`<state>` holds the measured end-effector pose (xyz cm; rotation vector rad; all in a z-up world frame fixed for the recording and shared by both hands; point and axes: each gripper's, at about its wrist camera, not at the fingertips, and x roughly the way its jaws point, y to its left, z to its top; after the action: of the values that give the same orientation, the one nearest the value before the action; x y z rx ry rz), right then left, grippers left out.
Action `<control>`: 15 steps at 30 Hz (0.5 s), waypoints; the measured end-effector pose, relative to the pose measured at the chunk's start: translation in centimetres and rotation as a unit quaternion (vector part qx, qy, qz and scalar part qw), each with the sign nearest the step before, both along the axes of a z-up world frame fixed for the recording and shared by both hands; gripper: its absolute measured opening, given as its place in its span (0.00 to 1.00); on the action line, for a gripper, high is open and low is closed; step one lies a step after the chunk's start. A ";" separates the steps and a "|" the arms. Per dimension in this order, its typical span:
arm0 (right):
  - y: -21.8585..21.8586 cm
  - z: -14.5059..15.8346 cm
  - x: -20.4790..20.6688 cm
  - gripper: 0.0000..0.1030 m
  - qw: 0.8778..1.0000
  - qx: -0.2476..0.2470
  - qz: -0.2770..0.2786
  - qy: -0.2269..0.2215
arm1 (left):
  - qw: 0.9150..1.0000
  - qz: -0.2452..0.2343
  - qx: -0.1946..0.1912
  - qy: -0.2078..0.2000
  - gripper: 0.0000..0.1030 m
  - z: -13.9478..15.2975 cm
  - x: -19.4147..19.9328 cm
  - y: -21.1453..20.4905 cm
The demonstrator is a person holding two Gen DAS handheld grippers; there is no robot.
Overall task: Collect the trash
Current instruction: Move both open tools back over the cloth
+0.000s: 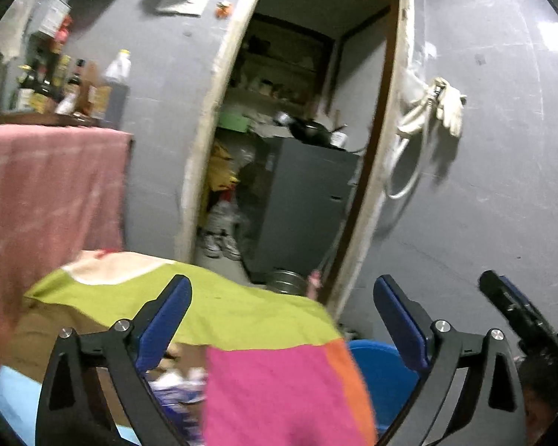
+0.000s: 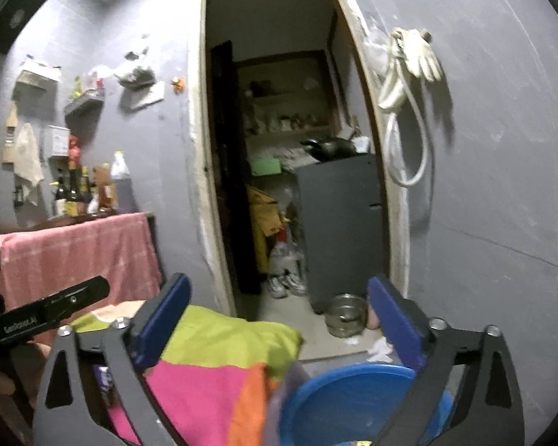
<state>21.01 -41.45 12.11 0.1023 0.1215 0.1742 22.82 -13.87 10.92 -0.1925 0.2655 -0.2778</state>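
Grey walls are framing a doorway (image 2: 297, 148); both the left gripper (image 1: 282, 319) and right gripper (image 2: 279, 319) are hanging wide, empty, risking snagging the colourful cloth (image 2: 219, 371) beside the blue bin (image 2: 346, 397).

Dim, motion-blurred fisheye views, dark corners

Both wrist views look nearly level along each claw, left claw (image 1: 282, 290), right claw (image 2: 277, 290), facing the shared doorway (image 1: 297, 130) ahead, colourful cloth (image 2: 219, 353) close beneath both.
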 end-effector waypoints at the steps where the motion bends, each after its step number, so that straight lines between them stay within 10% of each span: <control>1: 0.9 0.1 -0.3 1.00 1.000 0.000 0.007 -0.006 | 1.000 0.007 0.003 -0.003 0.95 -0.1 -0.5 0.7; 15: 9.5 -1.9 -4.1 1.00 0.997 -0.006 0.045 -0.059 | 0.997 0.076 0.025 -0.012 0.98 -2.9 -6.3 9.2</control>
<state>16.95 -32.00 10.20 0.0736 0.0100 0.2685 16.55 -4.64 8.02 -0.1596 0.2325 -0.1236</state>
